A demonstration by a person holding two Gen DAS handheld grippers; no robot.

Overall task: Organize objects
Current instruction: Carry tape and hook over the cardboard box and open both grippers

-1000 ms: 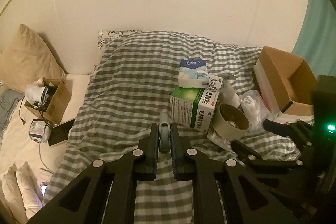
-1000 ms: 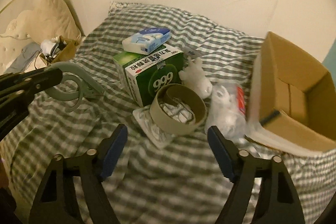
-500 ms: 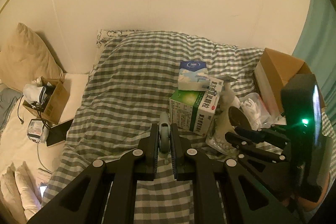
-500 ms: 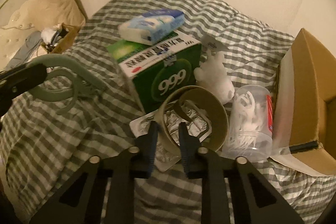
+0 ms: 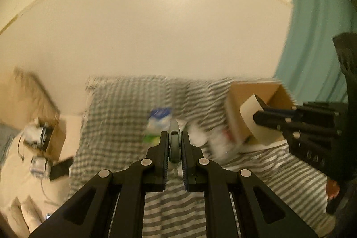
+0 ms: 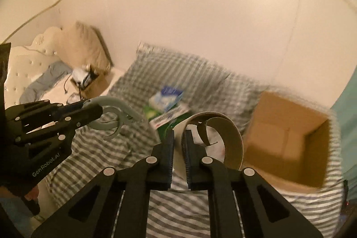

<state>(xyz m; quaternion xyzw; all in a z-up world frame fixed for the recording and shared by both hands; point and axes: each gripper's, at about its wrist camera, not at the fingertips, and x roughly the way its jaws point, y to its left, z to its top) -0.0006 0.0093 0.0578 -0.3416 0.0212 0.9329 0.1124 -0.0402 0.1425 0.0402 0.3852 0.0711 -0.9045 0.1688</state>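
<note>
My left gripper (image 5: 174,146) is shut on a grey-green plastic hook clip (image 5: 174,144), seen edge-on; the clip also shows in the right wrist view (image 6: 111,114), held above the striped bed. My right gripper (image 6: 178,139) is shut on the wall of a cardboard tape ring (image 6: 225,137) and holds it in the air, left of the open cardboard box (image 6: 287,144). In the left wrist view the ring (image 5: 252,119) hangs in front of the box (image 5: 254,95). A green medicine box (image 6: 169,117) with a blue-white pack (image 6: 166,97) on top lies on the bed.
Grey-checked bedding (image 5: 125,117) covers the bed. A small cardboard box of clutter (image 5: 44,135) and a pillow (image 6: 87,46) sit at the left. A teal curtain (image 5: 319,37) hangs at the right. White plastic items (image 5: 214,144) lie blurred beside the big box.
My right gripper has lifted the tape ring off the bed and carried it up toward the cardboard box. Both cameras have risen and tilted up; the scene is motion-blurred.
</note>
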